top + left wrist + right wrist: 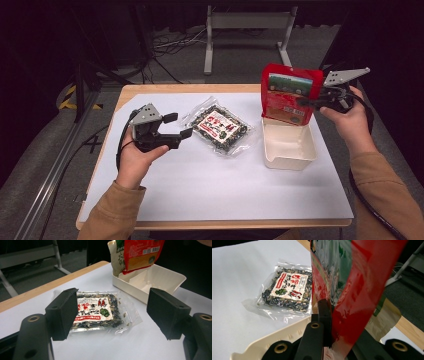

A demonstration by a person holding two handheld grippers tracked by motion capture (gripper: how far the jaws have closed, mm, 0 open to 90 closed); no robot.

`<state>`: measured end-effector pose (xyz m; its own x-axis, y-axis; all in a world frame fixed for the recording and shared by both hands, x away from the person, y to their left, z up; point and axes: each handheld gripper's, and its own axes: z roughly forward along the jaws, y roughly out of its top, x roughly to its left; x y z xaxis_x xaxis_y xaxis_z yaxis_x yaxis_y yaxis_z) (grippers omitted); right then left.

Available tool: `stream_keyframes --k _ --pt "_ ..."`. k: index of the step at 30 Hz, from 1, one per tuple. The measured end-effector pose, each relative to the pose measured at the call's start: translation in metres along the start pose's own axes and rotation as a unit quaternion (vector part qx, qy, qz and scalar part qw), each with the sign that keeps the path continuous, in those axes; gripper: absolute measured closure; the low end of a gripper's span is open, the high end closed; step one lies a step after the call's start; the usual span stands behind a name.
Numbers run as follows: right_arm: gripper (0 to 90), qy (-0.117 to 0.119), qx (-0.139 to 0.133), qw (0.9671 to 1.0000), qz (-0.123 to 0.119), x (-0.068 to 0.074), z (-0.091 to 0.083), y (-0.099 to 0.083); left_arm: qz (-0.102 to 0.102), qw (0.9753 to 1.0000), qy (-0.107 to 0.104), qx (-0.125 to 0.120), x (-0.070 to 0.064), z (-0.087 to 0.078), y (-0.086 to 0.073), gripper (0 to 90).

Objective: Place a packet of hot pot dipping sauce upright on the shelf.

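Red pouch (286, 97) hangs clamped in the right gripper (320, 100), just above the white tray (290, 155), not yet set inside. Beyond the left gripper's (175, 126) wide-apart jaws, the seaweed packet (220, 127) lies untouched on the table.

Desk (165, 89): light wooden top, its edge showing along the far side and at the near corners.
White sheet (215, 185): covers most of the desk top, smooth and bare across the near half.
Floor (235, 55): grey, carpet-like, running behind and beside the desk.
Metal frame (247, 22): pale grey, standing on the floor beyond the desk, with two upright legs, a crossbar and flat feet.
Cables (172, 42): dark loose loops on the floor, left of the frame.
Rail (55, 170): grey metal, running slantwise along the floor left of the desk.
Yellow-and-black tape (70, 100): striped marking on the floor at far left.
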<state>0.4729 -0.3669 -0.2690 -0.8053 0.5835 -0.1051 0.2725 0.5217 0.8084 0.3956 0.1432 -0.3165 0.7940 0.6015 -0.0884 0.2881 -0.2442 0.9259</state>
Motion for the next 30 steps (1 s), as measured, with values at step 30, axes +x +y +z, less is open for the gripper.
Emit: stream_keyframes --k 30 --pt "88.4 -0.014 0.017 0.9997 -0.003 -0.013 0.026 -0.014 -0.002 0.9999 -0.001 0.011 0.002 0.005 -0.003 25.8"
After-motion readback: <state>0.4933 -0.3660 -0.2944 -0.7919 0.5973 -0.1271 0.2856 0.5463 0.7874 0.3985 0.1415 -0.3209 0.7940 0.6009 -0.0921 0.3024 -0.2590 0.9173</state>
